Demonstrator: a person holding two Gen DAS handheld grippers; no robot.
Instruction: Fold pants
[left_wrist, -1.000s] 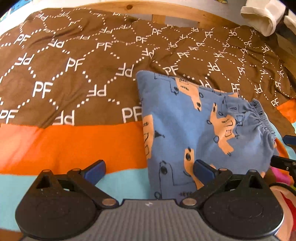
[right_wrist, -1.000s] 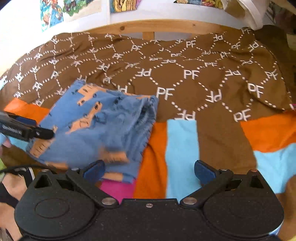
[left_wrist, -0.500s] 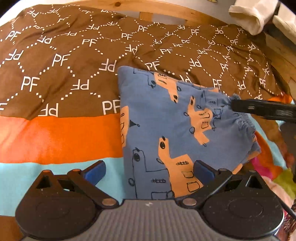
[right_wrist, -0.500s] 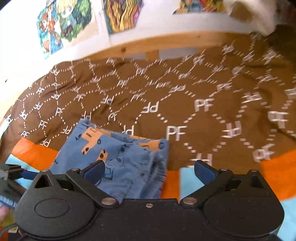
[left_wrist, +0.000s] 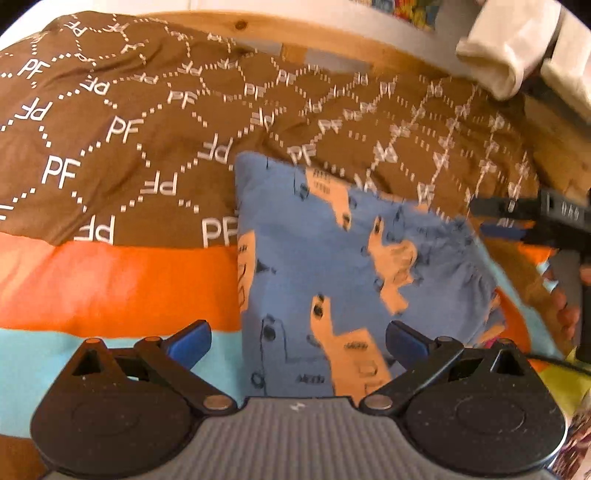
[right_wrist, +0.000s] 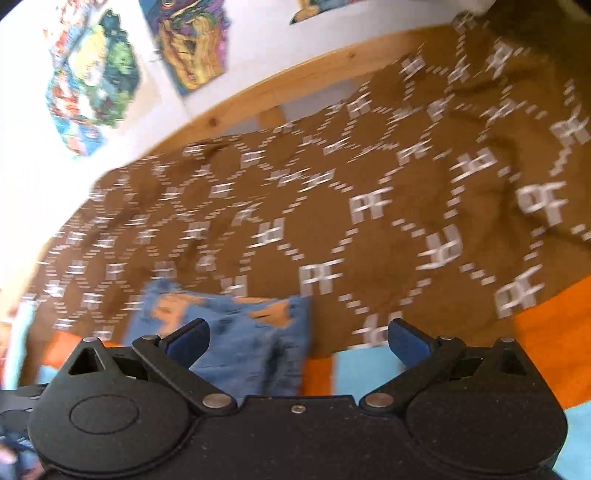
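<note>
The blue pants (left_wrist: 332, 266) with orange prints lie folded into a compact rectangle on the bed. In the right wrist view the pants (right_wrist: 255, 339) show low at centre left, partly hidden by the gripper body. My left gripper (left_wrist: 297, 341) is open and empty, above the near edge of the pants. My right gripper (right_wrist: 297, 341) is open and empty, held above the pants' right side. The right gripper also shows in the left wrist view (left_wrist: 495, 218), off the pants' far right corner.
A brown "PF" patterned blanket (left_wrist: 129, 129) with orange and light blue stripes (left_wrist: 110, 284) covers the bed. A wooden bed rail (right_wrist: 295, 92) runs along the far side below a wall with posters (right_wrist: 96, 77). White cloth (left_wrist: 509, 48) hangs at the far right.
Both grippers have lifted and tilted up, away from the folded pants. The right gripper has drawn back from the waistband to the right. The pants have stayed put.
</note>
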